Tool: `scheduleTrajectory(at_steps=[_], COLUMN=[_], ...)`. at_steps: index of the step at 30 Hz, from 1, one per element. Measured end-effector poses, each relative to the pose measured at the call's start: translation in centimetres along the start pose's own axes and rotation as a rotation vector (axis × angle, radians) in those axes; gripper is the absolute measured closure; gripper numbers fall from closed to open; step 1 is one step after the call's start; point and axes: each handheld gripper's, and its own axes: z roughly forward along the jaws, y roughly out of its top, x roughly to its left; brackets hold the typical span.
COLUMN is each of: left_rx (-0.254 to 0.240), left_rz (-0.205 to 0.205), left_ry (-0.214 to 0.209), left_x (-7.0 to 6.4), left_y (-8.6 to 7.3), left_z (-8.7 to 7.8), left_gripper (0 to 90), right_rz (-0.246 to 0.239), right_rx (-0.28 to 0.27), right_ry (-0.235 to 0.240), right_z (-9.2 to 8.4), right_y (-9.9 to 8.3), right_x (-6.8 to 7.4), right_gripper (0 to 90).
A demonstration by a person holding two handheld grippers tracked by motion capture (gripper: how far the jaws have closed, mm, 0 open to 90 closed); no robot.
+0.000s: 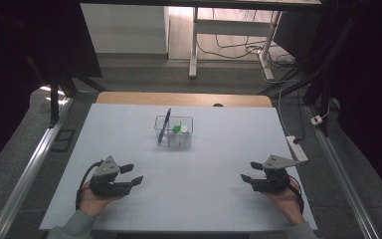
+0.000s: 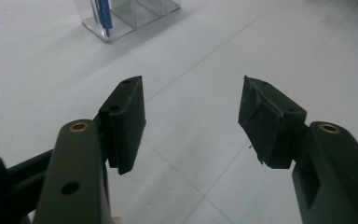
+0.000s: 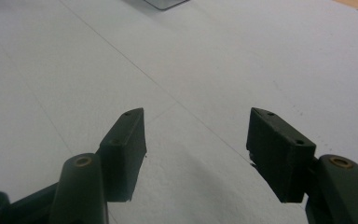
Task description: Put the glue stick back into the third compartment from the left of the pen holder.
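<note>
My left hand-held gripper [image 1: 133, 174] wide, empty, near bench [image 1: 204, 199] front-left corner | right hand-held gripper [image 1: 248, 172] wide, empty, front-right | blue pen [image 1: 165, 124] upright, slightly tilted in clear organizer [image 1: 175, 132] toward bench's far edge.

No text, label, brand, number or sign can be read anywhere — not on the clear plastic organiser box [image 1: 173, 130] with its blue pen [image 1: 165, 124] and green-capped item [image 1: 177, 129], not on the pale white table sheet [image 1: 204, 164], and not on the black jaws seen in the two gripper views — their faces carry just bare screw holes.
</note>
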Motion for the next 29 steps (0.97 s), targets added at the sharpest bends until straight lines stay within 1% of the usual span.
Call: scheduleTrajectory(at_steps=[4,9,12,16,29], left_rx=[0.002,0.004,0.000,0.001,-0.002], left_rz=[-0.004,-0.012,-0.014,-0.007,-0.005], left_ry=[0.013,0.016,0.019,0.022,0.025], left_x=[0.11,0.27,0.31,0.29,0.31], left_y=[-0.59,-0.97,-0.97,-0.94,-0.91], left_z=[-0.10,-0.24,-0.30,-0.27,-0.27], left_gripper=[40.2,40.0,40.0,39.9,39.4], right_rz=[0.000,-0.001,-0.005,-0.008,-0.010], right_rx=[0.005,0.016,0.022,0.024,0.024], right_ry=[-0.003,-0.004,-0.002,0.002,0.006], right_z=[-0.04,0.07,0.07,0.13,0.20], right_y=[-0.11,-0.30,-0.27,-0.27,-0.24], right_x=[-0.12,-0.25,-0.21,-0.14,-0.04], right_gripper=[37.4,37.1,37.1,37.0,37.0])
